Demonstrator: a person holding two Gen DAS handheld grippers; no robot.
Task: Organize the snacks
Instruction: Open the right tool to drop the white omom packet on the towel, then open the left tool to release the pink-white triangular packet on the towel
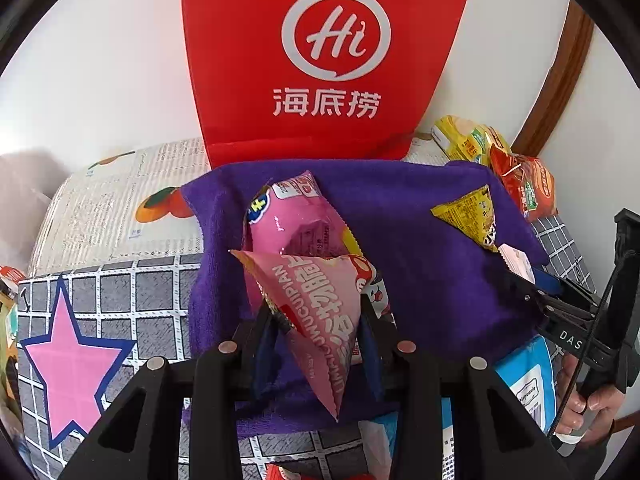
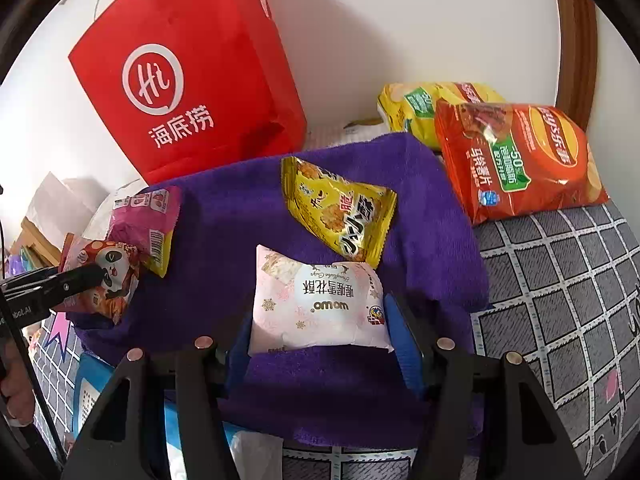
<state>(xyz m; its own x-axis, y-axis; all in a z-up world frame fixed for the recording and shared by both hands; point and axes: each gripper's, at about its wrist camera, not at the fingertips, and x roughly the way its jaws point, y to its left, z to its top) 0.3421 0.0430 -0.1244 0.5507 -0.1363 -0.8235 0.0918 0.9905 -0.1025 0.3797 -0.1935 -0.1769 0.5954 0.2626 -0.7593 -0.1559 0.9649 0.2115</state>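
Observation:
My left gripper (image 1: 320, 308) is shut on a pink-red triangular snack pack (image 1: 316, 320) just above a purple towel (image 1: 420, 248). From the right wrist view, that gripper (image 2: 90, 276) pinches the same pack (image 2: 112, 276), which has a panda print. A pink snack bag (image 1: 292, 216) lies behind it on the towel. My right gripper (image 2: 318, 320) is shut on a white-pink pastry pack (image 2: 320, 304), its blue pads (image 2: 404, 340) pressing on both sides. A yellow snack pack (image 2: 340, 208) lies on the towel (image 2: 224, 220) just beyond.
A red paper bag (image 2: 192, 80) stands against the white wall at the back. A yellow chips bag (image 2: 416, 108) and an orange one (image 2: 520, 160) lie at the back right. A grey checked cloth (image 2: 560, 280) covers the table, with a pink star (image 1: 72, 360) at left.

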